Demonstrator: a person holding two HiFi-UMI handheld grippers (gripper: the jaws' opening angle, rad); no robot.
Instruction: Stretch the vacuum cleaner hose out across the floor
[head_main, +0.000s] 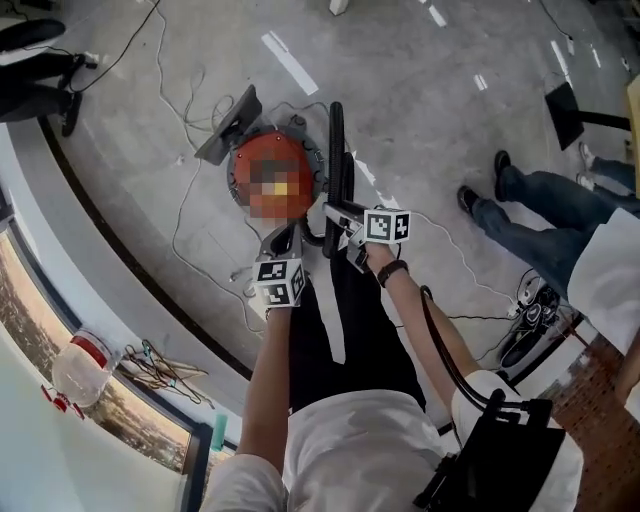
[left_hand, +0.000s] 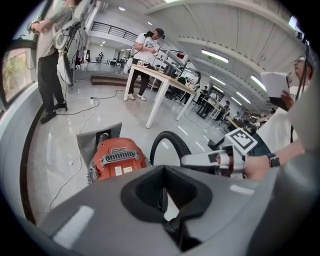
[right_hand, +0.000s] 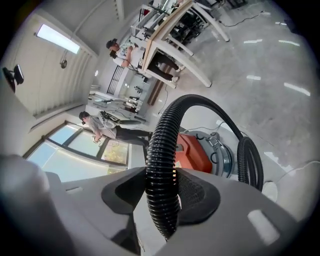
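Two hand-held grippers hang above a red canister vacuum cleaner on a grey concrete floor.

Nearest, the right gripper (right_hand: 162, 200) has its jaws clamped on the black ribbed vacuum hose (right_hand: 162, 165), which arches up from them and curves back down beside the canister. The left gripper (left_hand: 167, 200) hovers just beside it, with its jaws closed together on nothing. Just beyond stands the red canister vacuum cleaner (head_main: 250, 160) on the grey concrete floor (head_main: 430, 110), the hose bent in a loop close by it. Farther off are a white table (left_hand: 155, 80) and a bystander in blue jeans (head_main: 540, 210).
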